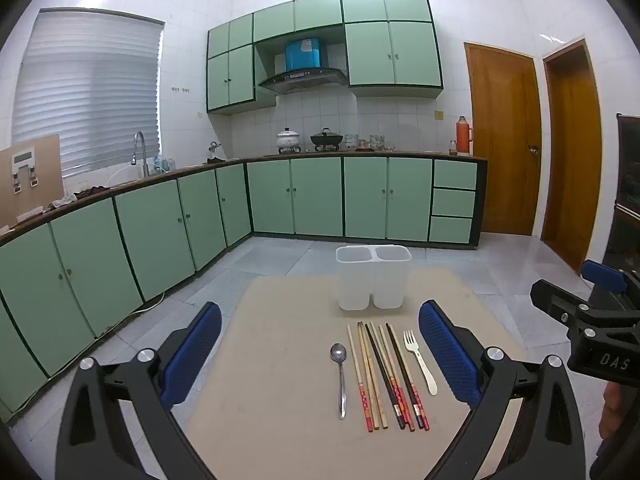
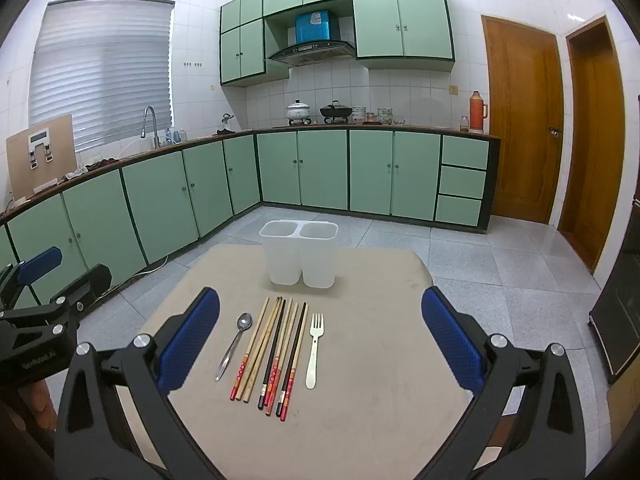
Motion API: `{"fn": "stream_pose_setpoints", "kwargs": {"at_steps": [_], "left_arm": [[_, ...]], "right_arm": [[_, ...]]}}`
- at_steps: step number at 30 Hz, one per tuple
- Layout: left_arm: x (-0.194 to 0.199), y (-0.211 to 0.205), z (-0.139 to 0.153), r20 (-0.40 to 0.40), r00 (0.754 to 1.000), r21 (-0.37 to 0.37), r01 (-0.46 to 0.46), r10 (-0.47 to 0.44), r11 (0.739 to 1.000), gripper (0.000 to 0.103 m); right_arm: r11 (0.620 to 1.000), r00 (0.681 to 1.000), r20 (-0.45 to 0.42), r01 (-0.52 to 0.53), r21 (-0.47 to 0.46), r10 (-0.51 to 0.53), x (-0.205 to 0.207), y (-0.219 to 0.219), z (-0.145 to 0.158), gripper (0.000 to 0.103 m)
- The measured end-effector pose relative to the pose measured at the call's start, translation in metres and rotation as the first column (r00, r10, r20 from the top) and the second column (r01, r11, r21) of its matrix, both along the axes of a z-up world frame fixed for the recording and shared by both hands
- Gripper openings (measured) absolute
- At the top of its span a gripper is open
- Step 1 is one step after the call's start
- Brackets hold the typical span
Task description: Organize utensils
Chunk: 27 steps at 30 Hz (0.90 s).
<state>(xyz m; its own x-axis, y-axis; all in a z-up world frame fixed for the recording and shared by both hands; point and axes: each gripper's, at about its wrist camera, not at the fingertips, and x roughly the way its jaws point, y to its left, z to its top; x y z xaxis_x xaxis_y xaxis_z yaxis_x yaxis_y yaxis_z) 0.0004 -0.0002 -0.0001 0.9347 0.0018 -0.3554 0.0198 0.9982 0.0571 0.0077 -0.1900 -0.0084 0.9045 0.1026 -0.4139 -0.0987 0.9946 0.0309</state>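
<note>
On a small beige table lie a metal spoon, several chopsticks side by side, and a cream plastic fork. Behind them stands a white two-compartment holder, both compartments looking empty. My left gripper hovers wide open above the table's near side, nothing between its blue pads. My right gripper is open too, also holding nothing. Each gripper shows at the edge of the other's view: the right gripper and the left gripper.
Green kitchen cabinets run along the left and back walls, with pots and an orange thermos on the counter. Two wooden doors stand at the right. Tiled floor surrounds the table; a dark cabinet sits at the far right.
</note>
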Motion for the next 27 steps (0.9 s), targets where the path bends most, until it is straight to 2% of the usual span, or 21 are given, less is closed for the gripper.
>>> {"fn": "stream_pose_setpoints", "kwargs": {"at_steps": [27], "left_arm": [[0.0010, 0.0064, 0.0009, 0.005, 1.000, -0.013, -0.001, 0.001, 1.000, 0.097]], "right_arm": [[1.000, 1.000, 0.005, 0.003, 0.001, -0.003, -0.0010, -0.0004, 0.0018, 0.098]]}}
